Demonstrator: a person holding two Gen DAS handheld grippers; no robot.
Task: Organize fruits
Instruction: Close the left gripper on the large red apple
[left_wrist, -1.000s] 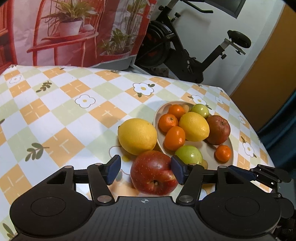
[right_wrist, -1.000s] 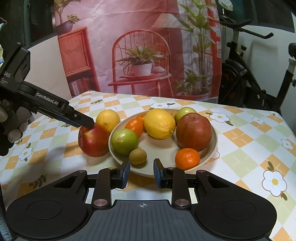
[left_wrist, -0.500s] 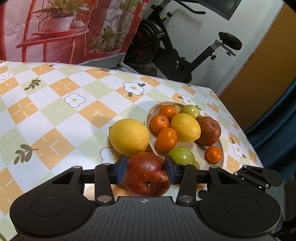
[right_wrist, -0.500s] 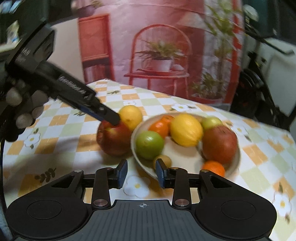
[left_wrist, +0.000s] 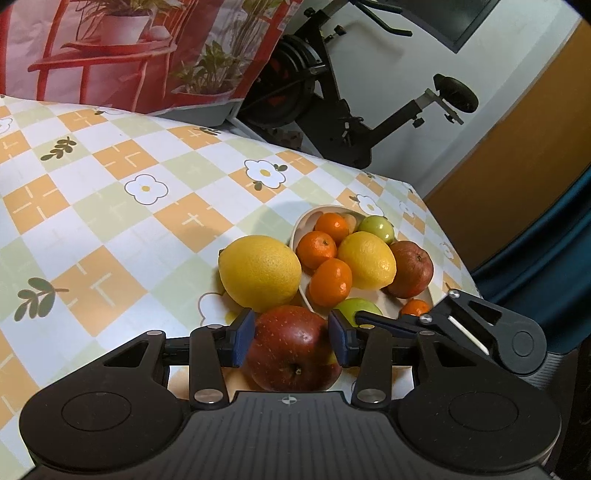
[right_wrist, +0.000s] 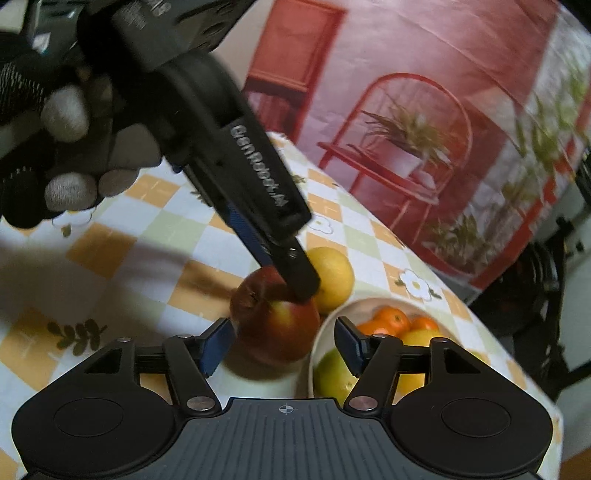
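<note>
Left gripper (left_wrist: 291, 341): pads pressed on either side of the red apple (left_wrist: 293, 350), which sits on the tablecloth (left_wrist: 110, 221) between them.
Ahead: big lemon (left_wrist: 259, 272) touching the apple; bowl (left_wrist: 300, 225) of fruit ahead-right.
Right gripper (right_wrist: 283, 347): fingers spread wide, empty, apple just ahead.
Advice: lift straight, clear the bowl's rim, lower gently.
Room: exercise bike (left_wrist: 354, 107) beyond the table.

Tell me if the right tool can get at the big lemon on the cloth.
Probably not directly: the red apple, clamped in the left tool, sits between the open right tool and the lemon.
</note>
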